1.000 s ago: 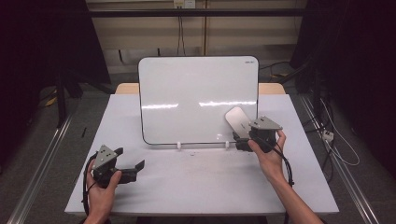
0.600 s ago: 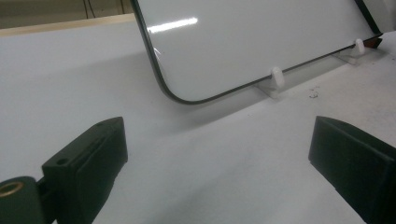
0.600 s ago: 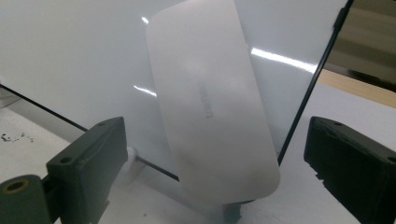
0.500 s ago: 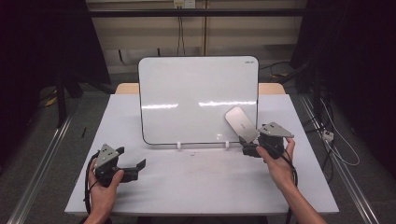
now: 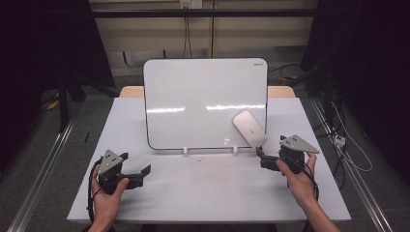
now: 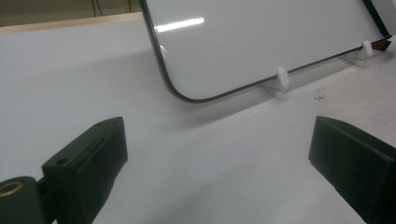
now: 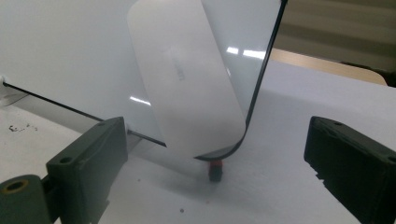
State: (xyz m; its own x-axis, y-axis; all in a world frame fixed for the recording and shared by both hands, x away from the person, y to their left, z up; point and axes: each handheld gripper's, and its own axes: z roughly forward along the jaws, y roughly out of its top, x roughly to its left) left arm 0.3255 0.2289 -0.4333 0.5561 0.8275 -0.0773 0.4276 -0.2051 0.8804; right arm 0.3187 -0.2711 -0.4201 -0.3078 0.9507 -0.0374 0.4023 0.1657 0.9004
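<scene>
While my right gripper (image 5: 261, 155) gapes empty at four o'clock beside the eraser (image 5: 249, 127) on the whiteboard (image 5: 205, 101), my left gripper (image 5: 140, 170) rests unclenched at eight o'clock.

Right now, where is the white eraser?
In the high view the eraser sits on the whiteboard, at its lower right corner, just beyond the open right claw. In the right gripper view it hangs between the jaws.

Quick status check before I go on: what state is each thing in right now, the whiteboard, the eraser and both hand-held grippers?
Whiteboard: upright on its white feet, wiped clean.
Eraser: stuck on the board's lower right corner, tilted, released.
Left hand-held gripper: open, empty, low over the table.
Right hand-held gripper: open, empty, just short of the eraser.
</scene>
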